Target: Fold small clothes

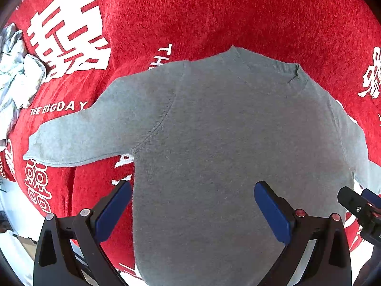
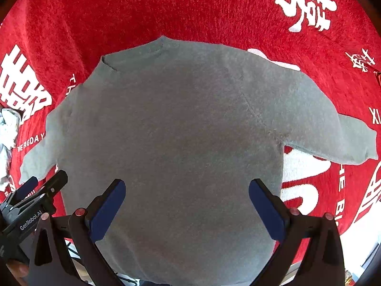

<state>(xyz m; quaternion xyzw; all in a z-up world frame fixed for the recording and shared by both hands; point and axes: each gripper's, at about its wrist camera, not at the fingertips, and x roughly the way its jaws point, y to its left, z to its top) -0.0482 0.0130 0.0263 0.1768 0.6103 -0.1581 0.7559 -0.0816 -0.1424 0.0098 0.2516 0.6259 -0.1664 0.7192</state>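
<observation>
Grey sweater (image 1: 214, 143) lies flat, sleeves spread, on a red blanket (image 1: 214, 12) with white lettering; its hem is cut off at the bottom edge of both views. Left gripper (image 1: 193, 212) and right gripper (image 2: 188, 209) hover above its lower body, fingers spread wide, holding nothing. Crumpled pale cloth (image 1: 14, 71) sits at the far left, partly cropped.

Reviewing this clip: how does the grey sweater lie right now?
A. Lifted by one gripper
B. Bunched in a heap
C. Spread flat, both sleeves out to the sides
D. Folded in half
C: the grey sweater lies flat on the red blanket, sleeves out, with the left gripper and right gripper open above its lower part.
</observation>
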